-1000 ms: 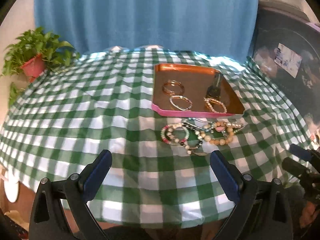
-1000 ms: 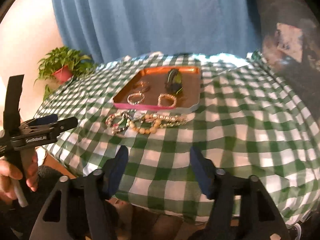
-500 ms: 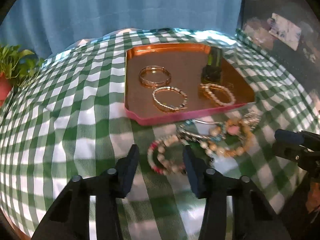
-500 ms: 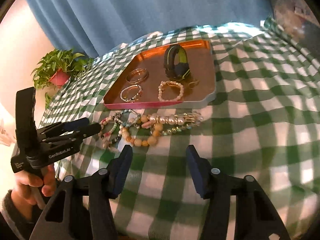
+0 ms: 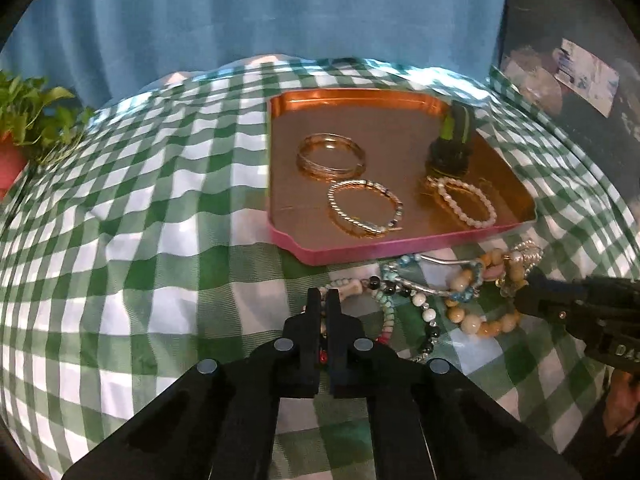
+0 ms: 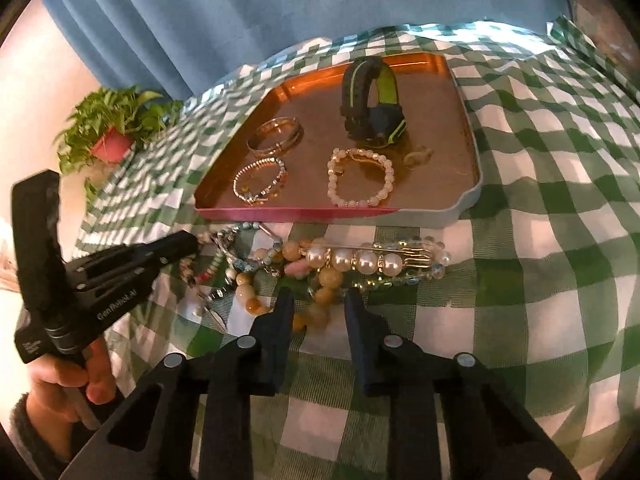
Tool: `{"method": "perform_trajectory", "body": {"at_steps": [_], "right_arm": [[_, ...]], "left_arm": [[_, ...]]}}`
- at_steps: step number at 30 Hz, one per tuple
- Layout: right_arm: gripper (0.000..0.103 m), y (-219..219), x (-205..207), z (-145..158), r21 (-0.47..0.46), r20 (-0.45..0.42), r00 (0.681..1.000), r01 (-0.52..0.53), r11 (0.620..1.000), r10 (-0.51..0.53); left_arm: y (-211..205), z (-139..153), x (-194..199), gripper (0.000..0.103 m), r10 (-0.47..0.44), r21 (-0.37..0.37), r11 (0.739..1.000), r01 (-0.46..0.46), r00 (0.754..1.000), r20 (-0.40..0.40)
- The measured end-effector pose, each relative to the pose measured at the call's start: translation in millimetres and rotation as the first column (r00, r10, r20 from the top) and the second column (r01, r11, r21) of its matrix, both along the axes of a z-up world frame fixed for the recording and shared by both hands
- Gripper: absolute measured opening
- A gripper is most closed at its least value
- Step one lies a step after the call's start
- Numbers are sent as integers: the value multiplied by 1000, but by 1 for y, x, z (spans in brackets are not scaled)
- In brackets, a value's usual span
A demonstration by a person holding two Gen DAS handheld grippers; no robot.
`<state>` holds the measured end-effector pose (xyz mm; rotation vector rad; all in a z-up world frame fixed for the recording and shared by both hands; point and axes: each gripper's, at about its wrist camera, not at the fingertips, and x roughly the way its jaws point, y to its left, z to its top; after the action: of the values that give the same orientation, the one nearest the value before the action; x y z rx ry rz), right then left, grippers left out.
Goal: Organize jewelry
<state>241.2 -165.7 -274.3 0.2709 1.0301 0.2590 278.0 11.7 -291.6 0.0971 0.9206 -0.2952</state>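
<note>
A copper tray (image 5: pixel 348 250) (image 6: pixel 466 128) holds gold bangles (image 5: pixel 330 156), a silver bead bracelet (image 5: pixel 364 208), a pearl bracelet (image 5: pixel 460 202) (image 6: pixel 360 178) and a black-green band (image 5: pixel 452 144) (image 6: pixel 372 104). A tangle of bead bracelets (image 5: pixel 440 300) (image 6: pixel 320 268) lies on the cloth in front of the tray. My left gripper (image 5: pixel 323 300) (image 6: pixel 188 246) is shut on the multicolour bead bracelet (image 5: pixel 386 312) at the tangle's left end. My right gripper (image 6: pixel 318 308) (image 5: pixel 532 296) is open around the amber bead bracelet (image 6: pixel 320 280) at the tangle's near side.
The table wears a green-white checked cloth (image 5: pixel 140 240). A potted plant (image 5: pixel 24 128) (image 6: pixel 112 132) stands at the far left. A blue curtain (image 5: pixel 260 20) hangs behind. A dark object (image 5: pixel 580 80) stands at the right.
Both grippers moved forward and down to the tangle. The left gripper closed from wide open onto the multicolour bracelet. The right gripper narrowed around the amber beads.
</note>
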Motion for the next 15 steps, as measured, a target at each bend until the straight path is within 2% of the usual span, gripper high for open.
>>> {"method": "perform_trajectory", "body": {"at_steps": [1,2,4,7,9,11,12,14,15], "right_arm": [[11,3,0,0,-13,4,1000,-8,1000,8],[11,4,0,1,-20,6,1000,-12,1000,12],[11,8,-4,7,-67,30,999,-29,997,31],[11,9,-16,23,-93,77,996,-46,995,53],[11,6,-23,27,-100,73,996,-39,994,47],[11,2,-28,28,-98,59,997,-34,995,40],[11,0,-30,28,-93,51,998,-29,995,34],[11,-7,-38,29,-83,40,999,-8,997,11],[9,-10,-42,31,-78,38,999,0,997,3]], "left_arm": [[7,4,-1,1,24,-43,999,-24,1000,-9],[15,9,-2,1,39,-100,994,-40,999,-17],[23,19,-9,1,54,-155,986,-54,999,-2],[25,25,-21,1,43,-156,987,-39,999,25],[19,18,-24,2,15,-135,991,-16,1000,-5],[20,9,-22,5,13,-159,987,-23,998,-66],[20,7,-20,10,23,-166,985,-37,996,-86],[26,6,-22,31,91,-162,981,-108,990,-107],[29,7,-26,52,113,-177,976,-130,988,-103]]}}
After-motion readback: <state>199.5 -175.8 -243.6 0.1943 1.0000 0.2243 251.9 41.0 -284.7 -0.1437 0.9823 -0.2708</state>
